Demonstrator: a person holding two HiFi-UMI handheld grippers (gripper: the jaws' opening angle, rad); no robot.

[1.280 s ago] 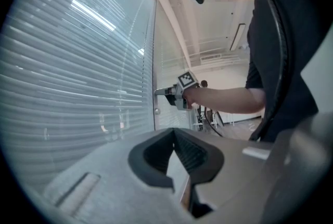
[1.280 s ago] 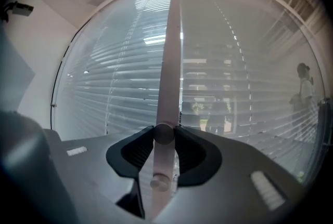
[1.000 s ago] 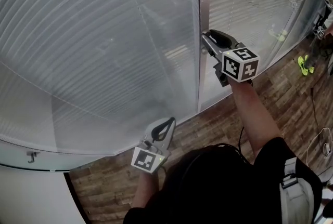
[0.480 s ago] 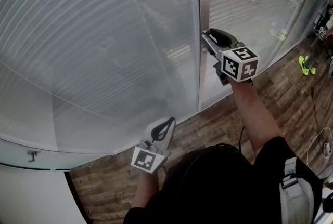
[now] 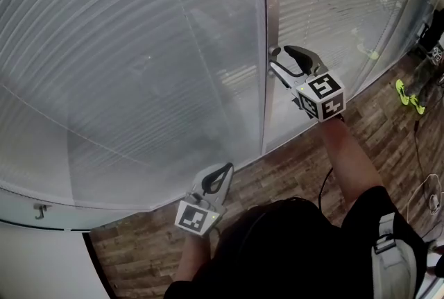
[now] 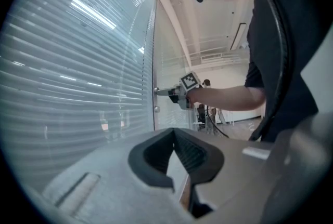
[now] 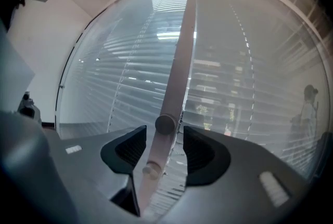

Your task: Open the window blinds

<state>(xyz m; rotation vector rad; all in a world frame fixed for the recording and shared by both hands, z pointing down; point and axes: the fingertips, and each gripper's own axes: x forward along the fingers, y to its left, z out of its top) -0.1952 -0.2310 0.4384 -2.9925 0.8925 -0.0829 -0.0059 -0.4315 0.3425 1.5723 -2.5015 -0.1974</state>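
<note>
Right tongs (image 7: 162, 146): opening up, rolled a bit since a second ago, knob (image 7: 165, 124) loose in the gap, ungripped. Left tongs (image 6: 174, 132): shut, empty, unmoved.

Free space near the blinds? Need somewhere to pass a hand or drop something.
Bare wood floor between the glass base and the person, from the left gripper across to under the right gripper. Crowded: the frame post, where the right gripper's opening jaws straddle a knob, and the floor's right edge with cables and yellow-green items.
</note>
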